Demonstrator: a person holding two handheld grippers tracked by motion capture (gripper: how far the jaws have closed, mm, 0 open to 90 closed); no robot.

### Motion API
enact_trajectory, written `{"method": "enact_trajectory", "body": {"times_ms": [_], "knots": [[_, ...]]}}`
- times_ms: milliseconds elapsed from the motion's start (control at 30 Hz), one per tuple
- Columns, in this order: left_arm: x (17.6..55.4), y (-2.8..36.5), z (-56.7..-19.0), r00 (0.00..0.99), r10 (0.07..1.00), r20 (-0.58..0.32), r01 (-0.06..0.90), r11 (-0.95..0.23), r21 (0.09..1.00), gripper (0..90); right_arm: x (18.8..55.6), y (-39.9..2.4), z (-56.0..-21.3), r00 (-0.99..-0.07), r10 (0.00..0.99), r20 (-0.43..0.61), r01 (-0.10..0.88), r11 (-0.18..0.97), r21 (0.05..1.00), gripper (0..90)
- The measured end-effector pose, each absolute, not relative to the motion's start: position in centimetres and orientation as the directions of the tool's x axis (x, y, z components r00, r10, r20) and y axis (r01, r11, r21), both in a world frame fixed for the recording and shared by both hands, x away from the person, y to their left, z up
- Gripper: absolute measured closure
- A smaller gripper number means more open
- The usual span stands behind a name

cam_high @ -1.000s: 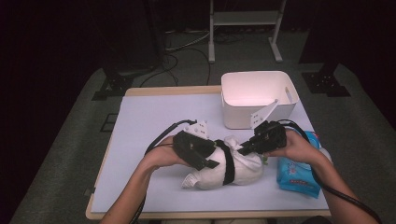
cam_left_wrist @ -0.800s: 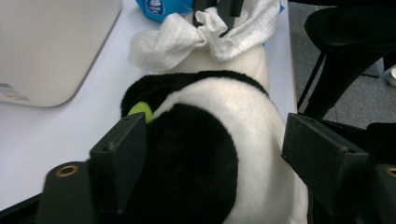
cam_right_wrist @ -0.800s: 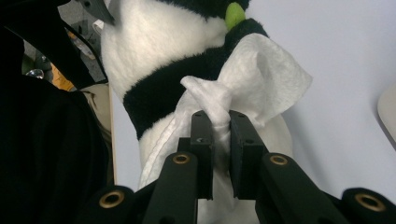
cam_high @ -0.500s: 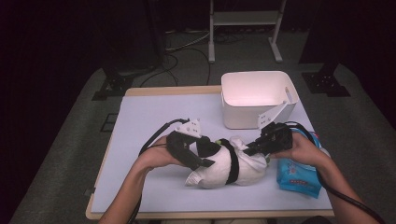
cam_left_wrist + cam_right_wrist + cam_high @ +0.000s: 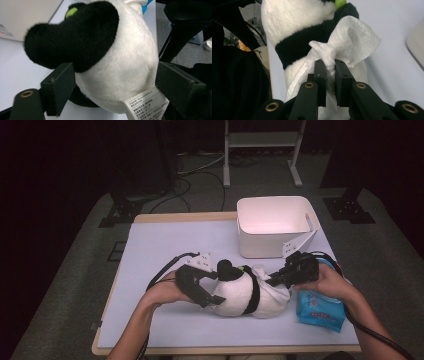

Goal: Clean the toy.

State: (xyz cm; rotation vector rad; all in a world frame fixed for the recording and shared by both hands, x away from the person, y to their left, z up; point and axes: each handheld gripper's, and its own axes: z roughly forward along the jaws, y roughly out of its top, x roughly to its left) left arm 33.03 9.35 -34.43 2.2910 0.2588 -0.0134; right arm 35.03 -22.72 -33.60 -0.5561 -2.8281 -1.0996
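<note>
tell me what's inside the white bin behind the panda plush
The white bin shows a bare pale inner floor and far wall in the high view; its near wall hides the front strip of the bottom.

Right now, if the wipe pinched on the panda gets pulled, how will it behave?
The wipe looks limp: it is bunched and knotted where the right hand-held gripper pinches it, so it probably stretches or tears before sliding. The plush panda looks soft and light, so it may drag along.

Light falls from above onto my tabletop [image 5: 165,245], which looks evenly bright, while the room beyond its far edge sinks into darkness. The white bin [image 5: 272,222] glows, nearly washed out. Up close, the plush panda [image 5: 110,50] blurs softly.
</note>
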Motion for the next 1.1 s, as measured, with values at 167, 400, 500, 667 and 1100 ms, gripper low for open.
{"method": "enact_trajectory", "body": {"times_ms": [167, 400, 500, 667, 1100], "knots": [[33.3, 9.2, -35.3, 0.979, 0.168, -0.119, 0.201, -0.657, 0.726, 14.0, 34.8, -23.2, -33.8, -0.931, 0.305, 0.198, 0.358, 0.671, 0.649, 81.1], [33.4, 8.8, -36.1, 0.976, 0.143, -0.164, 0.218, -0.647, 0.731, 10.3, 34.4, -23.6, -34.0, -0.933, 0.299, 0.201, 0.355, 0.671, 0.651, 81.1], [33.4, 8.3, -36.8, 0.974, 0.134, -0.184, 0.227, -0.638, 0.736, 9.1, 34.3, -23.9, -34.2, -0.93, 0.301, 0.209, 0.362, 0.662, 0.656, 81.2], [33.4, 8.3, -36.8, 0.974, 0.139, -0.178, 0.226, -0.596, 0.771, 23.6, 34.2, -24.3, -34.4, -0.925, 0.311, 0.218, 0.374, 0.651, 0.661, 81.3], [33.4, 7.8, -34.3, 0.983, 0.138, -0.123, 0.182, -0.609, 0.772, 33.0, 34.3, -22.4, -33.0, -0.946, 0.265, 0.188, 0.32, 0.659, 0.681, 81.3]]}}
